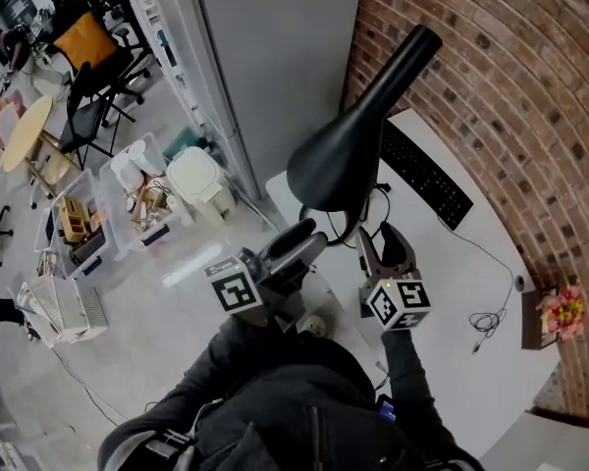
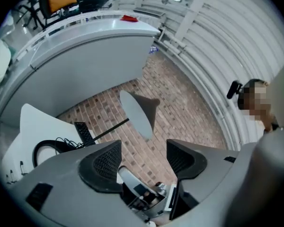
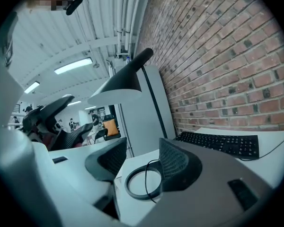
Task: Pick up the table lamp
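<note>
Table lamp (image 1: 339,160) stands ahead of both tongs; its ring base (image 3: 128,183) lies low between the wide, empty jaws of the nearer right gripper (image 3: 142,151), long axis rising above; left gripper (image 2: 143,148), equally wide, faces the shade (image 2: 137,112).

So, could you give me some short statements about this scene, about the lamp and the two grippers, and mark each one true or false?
1. The lamp shade is black. True.
2. The left gripper is shut on the lamp's stem. False: it is open, and nothing is between its jaws.
3. A black keyboard lies on the white table, next to the brick wall. True.
4. The right gripper holds the ring base. False: it is open, and the ring base lies on the table beyond its jaws.
</note>
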A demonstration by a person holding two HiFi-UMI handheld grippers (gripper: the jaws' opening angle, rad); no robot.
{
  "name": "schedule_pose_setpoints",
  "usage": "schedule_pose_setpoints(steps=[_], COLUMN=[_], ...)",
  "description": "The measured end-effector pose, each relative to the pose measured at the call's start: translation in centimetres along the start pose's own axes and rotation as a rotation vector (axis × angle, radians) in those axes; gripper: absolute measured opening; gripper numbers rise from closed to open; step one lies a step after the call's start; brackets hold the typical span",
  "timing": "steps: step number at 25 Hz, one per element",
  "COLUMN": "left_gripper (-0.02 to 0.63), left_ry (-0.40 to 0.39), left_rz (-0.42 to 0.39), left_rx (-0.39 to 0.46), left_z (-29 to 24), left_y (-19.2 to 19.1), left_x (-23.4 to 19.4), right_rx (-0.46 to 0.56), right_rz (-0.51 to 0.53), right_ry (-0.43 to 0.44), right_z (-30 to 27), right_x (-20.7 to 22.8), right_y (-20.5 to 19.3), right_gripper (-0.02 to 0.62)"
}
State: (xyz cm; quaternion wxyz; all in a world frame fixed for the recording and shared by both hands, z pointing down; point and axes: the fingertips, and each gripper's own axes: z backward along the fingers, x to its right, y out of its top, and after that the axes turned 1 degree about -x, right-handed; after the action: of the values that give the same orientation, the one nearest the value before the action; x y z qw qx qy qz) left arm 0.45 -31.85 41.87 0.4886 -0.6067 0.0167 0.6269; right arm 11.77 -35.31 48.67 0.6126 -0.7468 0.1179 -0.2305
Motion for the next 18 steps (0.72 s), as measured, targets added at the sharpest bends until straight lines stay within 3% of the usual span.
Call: schedule_pose_setpoints(steps=[9, 12, 16, 18], left_gripper=[0.295, 0.287, 0.131, 0.106], left_ry=[-0.14, -0.142, -0.134, -0.144], left_rz=[0.077, 0.048, 0.079, 0.076], left_rx=[0.058, 0.046, 0.082, 0.087], left_z=[-3.0, -3.5, -3.3, -3.4], left_y=[3.2, 3.3, 3.8, 4.0], left_x=[0.9, 1.4, 0.7, 0.8], right_rx=[-0.025, -0.04, -0.045, -0.046], right_rz=[0.116, 0.141, 0.145, 0.157], right_ry=[0.0, -0.008, -0.001, 0.005], right_z=[-6.4, -8.0, -10.0, -10.9], right_x=[3.6, 4.1, 4.6, 4.7], right_y=[0.6, 0.5, -0.1, -0.1], right_gripper=[0.192, 0.192, 0.192, 0.192])
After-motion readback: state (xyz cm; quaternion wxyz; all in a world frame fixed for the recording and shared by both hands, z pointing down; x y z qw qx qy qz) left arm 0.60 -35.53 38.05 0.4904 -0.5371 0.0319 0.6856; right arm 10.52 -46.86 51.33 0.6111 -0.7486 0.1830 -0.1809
